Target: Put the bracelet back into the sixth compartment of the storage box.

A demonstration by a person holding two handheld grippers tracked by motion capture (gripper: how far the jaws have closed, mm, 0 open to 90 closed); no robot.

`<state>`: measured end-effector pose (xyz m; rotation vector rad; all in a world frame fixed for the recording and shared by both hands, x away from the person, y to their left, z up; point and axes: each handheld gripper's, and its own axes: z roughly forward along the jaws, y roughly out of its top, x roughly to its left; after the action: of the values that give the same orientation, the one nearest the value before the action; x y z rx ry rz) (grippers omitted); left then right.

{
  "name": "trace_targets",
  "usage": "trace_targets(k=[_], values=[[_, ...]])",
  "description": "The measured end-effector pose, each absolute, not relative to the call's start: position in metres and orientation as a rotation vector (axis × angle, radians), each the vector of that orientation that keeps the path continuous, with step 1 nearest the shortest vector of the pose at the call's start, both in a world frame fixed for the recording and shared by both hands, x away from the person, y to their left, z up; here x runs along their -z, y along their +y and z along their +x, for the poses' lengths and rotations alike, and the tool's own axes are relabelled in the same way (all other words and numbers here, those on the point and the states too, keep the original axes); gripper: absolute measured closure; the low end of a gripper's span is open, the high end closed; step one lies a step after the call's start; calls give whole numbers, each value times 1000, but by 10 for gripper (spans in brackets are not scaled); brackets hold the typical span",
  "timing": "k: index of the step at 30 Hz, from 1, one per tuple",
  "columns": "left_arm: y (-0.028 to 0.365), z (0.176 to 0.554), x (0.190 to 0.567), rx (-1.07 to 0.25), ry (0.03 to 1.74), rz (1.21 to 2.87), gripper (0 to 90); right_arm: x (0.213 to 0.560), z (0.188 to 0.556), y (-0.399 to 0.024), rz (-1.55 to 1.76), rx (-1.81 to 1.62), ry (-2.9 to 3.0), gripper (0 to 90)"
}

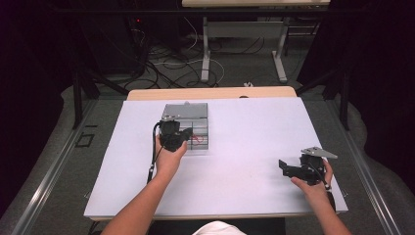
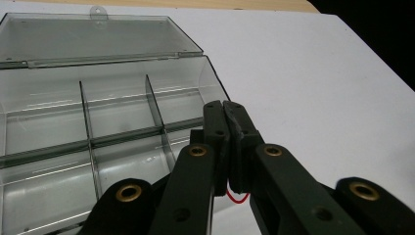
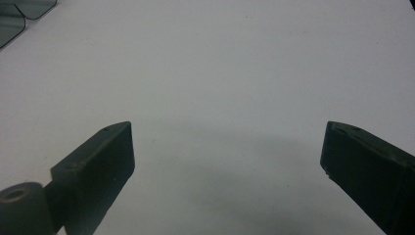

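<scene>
— Clear plastic organiser box (image 1: 187, 128) is the job, I'd say: lid (image 2: 93, 36) thrown back flat, dividers showing, sitting on the far left part of the white table (image 1: 235, 161).

— And the left gripper (image 2: 226, 110)?

— Right at the box's near right corner, jaws pressed together. Something thin and red, a bit of red wire (image 2: 237, 198), peeks out under the pads. I think it's pinched there, though so little shows that I wouldn't swear to it.

— So it's going into a compartment?

— That's my guess. To do it well, carry the tips over the wall and well inside one cell before letting go, low enough that a light wire doesn't spring out. From above there seems to be red in the near right compartment (image 1: 197, 139) already, so that cell looks likely.

— Anything in the way?

— The dividers (image 2: 152, 105) mostly; they're thin and upright, easy to clip with the jaws. The box is light, so a knock could slide it.

— The right gripper (image 3: 227, 147)?

— Well apart, near the right edge of the table, jaws spread wide with nothing between them. It could steady the box if needed.

— Beyond that?

— Cables (image 1: 166, 68) on the floor past the table, no bother.
</scene>
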<state>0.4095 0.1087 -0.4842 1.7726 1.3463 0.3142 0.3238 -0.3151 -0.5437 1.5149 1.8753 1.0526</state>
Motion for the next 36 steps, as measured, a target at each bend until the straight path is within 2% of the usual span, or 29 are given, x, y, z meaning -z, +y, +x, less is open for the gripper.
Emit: trace_targets(k=[36], values=[[92,430,509,-317,1421,1790,897,545,324,-314,1529,-1059,1877,55]])
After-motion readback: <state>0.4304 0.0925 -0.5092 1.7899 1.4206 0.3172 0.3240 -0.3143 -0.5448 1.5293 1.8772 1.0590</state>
